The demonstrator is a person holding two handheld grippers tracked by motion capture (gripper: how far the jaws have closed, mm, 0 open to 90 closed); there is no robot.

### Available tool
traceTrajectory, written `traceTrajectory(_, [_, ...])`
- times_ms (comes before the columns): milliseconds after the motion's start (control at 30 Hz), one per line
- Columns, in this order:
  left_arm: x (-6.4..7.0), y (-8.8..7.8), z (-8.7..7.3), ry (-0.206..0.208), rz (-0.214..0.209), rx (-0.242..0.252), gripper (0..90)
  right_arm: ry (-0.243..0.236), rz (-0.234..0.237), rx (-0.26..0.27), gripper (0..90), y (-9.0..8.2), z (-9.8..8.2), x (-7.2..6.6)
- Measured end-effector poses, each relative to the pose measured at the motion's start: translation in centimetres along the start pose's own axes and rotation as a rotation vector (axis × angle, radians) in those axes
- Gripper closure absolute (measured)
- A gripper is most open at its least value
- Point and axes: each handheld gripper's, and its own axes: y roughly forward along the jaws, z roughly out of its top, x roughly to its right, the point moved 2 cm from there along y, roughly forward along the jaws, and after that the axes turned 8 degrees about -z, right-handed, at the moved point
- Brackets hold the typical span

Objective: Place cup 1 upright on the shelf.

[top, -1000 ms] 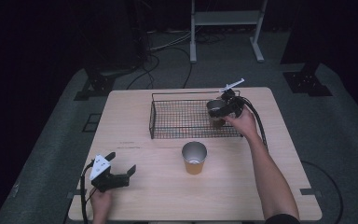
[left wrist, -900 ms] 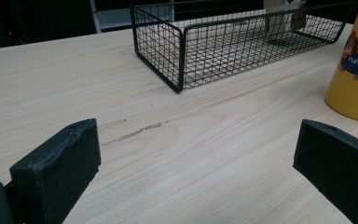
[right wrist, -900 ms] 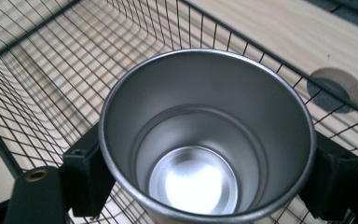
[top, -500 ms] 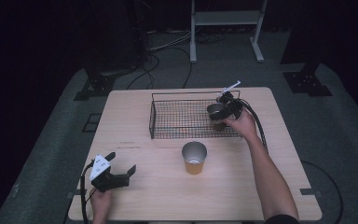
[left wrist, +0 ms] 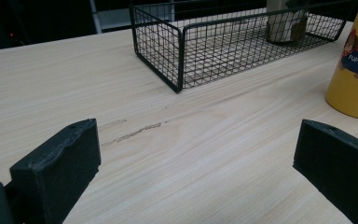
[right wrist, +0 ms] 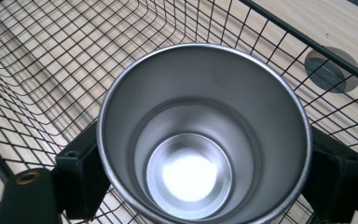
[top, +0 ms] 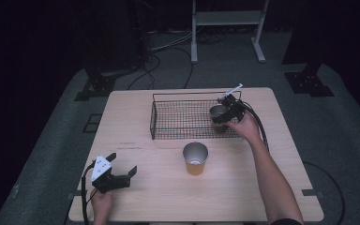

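In the high view, right of centre, the right gripper (top: 222, 114) straddles a steel cup (top: 217, 112) standing upright and empty in the right end of the wire basket (top: 168, 118). Its fingers have just been opening, the cup between them. Lower centre, a yellow cup (top: 195, 158) stands on the bench (top: 136, 154). Lower left, the left gripper (top: 122, 176) has its fingers apart.

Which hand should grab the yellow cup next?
Probably the left. The left hand-held gripper rests open on the table with the yellow cup just ahead, while the right hand-held gripper is busy at the cup in the basket.
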Motion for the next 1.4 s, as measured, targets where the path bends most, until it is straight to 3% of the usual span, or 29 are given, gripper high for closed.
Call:
traceTrajectory(300, [0.0, 0.0, 0.0, 0.000, 0.000, 0.000, 0.0, 0.008, 0.015, 0.014, 11.2, -0.1, -0.1, -0.1])
traceTrajectory(833, [0.0, 0.0, 0.0, 0.000, -0.001, 0.000, 0.0, 0.033, -0.001, 0.063, 3.9, -0.7, 0.3, -0.1])
traceTrajectory(1400, [0.0, 0.0, 0.0, 0.001, 0.000, -0.002, 0.0, 0.045, -0.006, 0.155, 3.7, -4.0, 0.6, 0.4])
